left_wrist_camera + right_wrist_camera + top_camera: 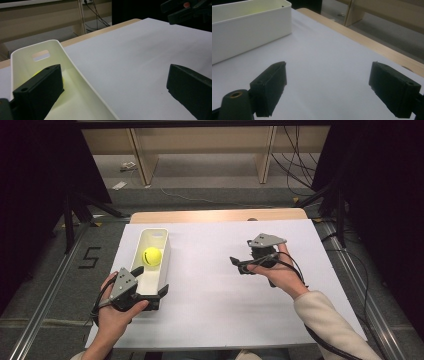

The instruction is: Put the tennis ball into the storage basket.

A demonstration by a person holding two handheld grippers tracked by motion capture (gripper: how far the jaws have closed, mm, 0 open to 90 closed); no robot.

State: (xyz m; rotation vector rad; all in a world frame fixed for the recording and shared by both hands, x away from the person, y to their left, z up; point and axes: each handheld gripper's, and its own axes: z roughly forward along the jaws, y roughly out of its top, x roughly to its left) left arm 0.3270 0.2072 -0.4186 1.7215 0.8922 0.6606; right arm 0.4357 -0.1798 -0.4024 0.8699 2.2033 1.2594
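A white oblong bin [165,255] stands on the left of the white table top [220,290]. A yellow ball [152,256] lies inside it toward the far end. My left gripper [150,281] is at the bin's near end and open wide. In the left gripper view [113,72] one jaw is inside the bin [71,66], the other is out over the table, and the bin's wall runs between them untouched. A sliver of the ball [37,73] peeks past the inner jaw. My right gripper [244,264] hangs over the table right of centre, open and empty [328,67], pointing toward the bin [249,27].
The table's wooden far edge [220,215] runs behind the white sheet. Beyond it are a wooden shelf frame [145,155] and loose cables [295,160] on the floor. Black stand legs [75,210] flank the table, and a "5" [90,257] is marked on the floor at left.
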